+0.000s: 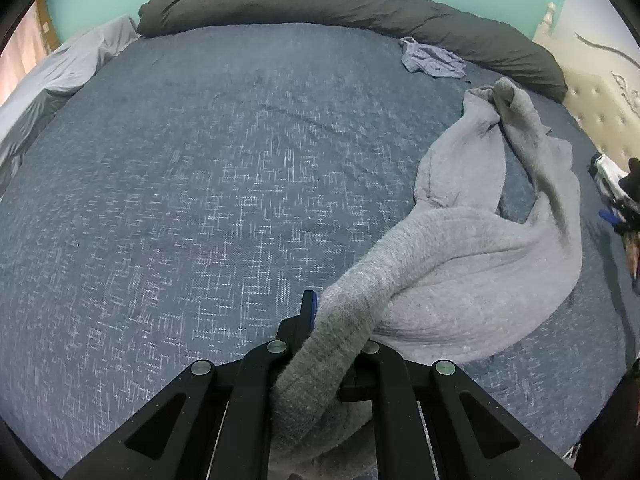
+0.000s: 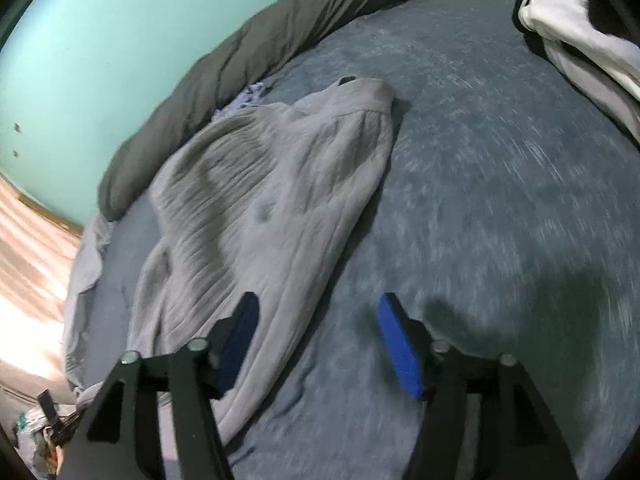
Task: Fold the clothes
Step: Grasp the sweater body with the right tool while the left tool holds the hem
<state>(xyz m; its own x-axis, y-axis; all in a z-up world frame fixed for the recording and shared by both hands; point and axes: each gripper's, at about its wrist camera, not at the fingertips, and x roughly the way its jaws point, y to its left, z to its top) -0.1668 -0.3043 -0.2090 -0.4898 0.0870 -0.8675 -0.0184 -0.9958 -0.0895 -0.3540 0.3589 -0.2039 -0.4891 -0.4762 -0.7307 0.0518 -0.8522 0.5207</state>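
A grey knitted garment (image 1: 472,256) lies bunched on the blue bed cover (image 1: 200,184) at the right. My left gripper (image 1: 332,312) is shut on one twisted end of it, which runs back between the fingers toward the camera. In the right wrist view the same garment (image 2: 256,200) lies spread out flatter, its far hem toward the dark bolster. My right gripper (image 2: 320,320) is open and empty, hovering above the garment's near right edge, its left finger over the cloth, its right finger over bare cover.
A long dark grey bolster (image 1: 320,0) lies along the far edge by the teal wall. A small blue-grey garment (image 1: 432,60) sits near it. Pale sheets (image 1: 72,64) lie at the left. A white cloth (image 2: 580,32) lies far right. A beige tufted headboard (image 1: 600,108) stands at right.
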